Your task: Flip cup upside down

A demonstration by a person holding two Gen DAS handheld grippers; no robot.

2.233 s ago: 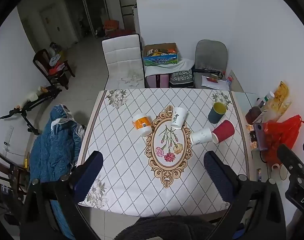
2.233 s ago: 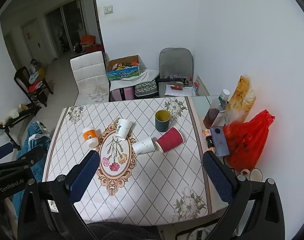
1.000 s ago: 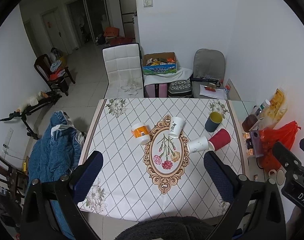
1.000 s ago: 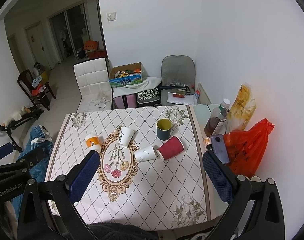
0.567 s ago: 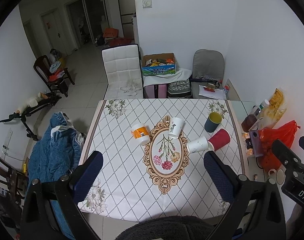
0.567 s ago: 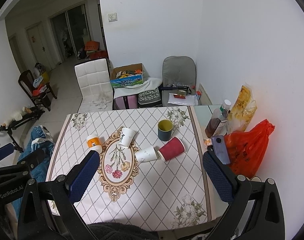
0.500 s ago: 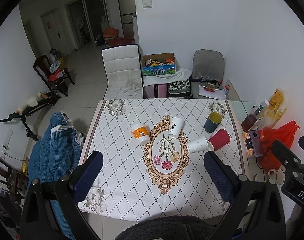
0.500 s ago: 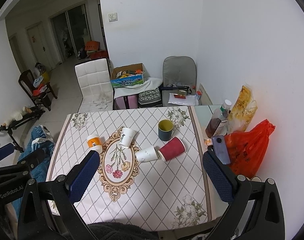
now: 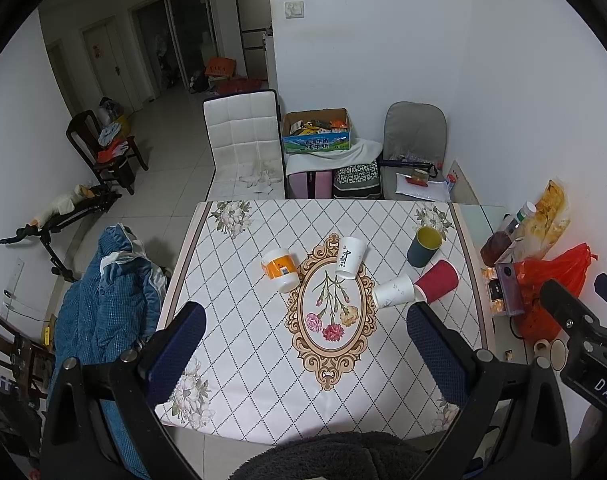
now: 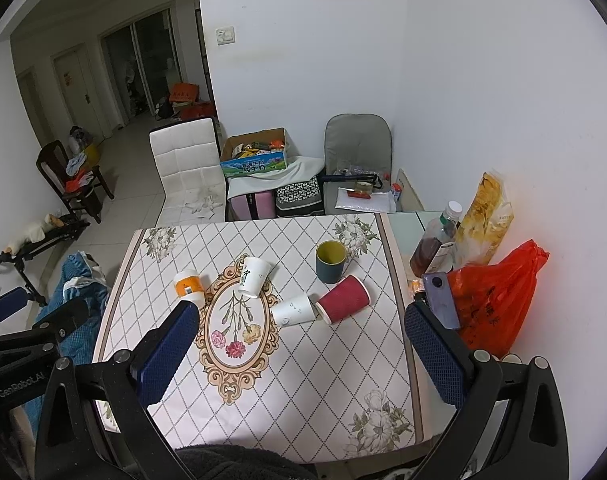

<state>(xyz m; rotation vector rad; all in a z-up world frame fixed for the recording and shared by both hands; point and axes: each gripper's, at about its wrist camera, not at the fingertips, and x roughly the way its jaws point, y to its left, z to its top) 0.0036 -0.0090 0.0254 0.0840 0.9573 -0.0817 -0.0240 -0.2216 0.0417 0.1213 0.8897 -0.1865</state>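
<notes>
Several cups sit on the patterned tablecloth [image 9: 247, 344] [image 10: 335, 384]. A dark green cup [image 9: 424, 247] [image 10: 331, 262] stands upright, mouth up, at the back right. A red cup [image 9: 437, 282] [image 10: 343, 298] and a small white cup [image 9: 394, 289] [image 10: 294, 310] lie on their sides. A white cup with black writing [image 9: 350, 257] [image 10: 254, 277] and an orange-banded white cup [image 9: 280, 269] [image 10: 189, 285] also lie tipped. My left gripper [image 9: 303, 344] and right gripper [image 10: 303, 352] are both open and empty, held high above the table's near edge.
A red plastic bag [image 10: 499, 300], a phone [image 10: 441, 300], a bottle [image 10: 437, 246] and a snack bag [image 10: 485, 220] crowd the glass side table on the right. A white chair [image 9: 243, 148] and grey chair [image 9: 415, 148] stand behind the table. A blue jacket [image 9: 103, 300] hangs at left.
Both grippers have risen and pulled back a little, so the table looks smaller. The cups have not moved. Both grippers stay open.
</notes>
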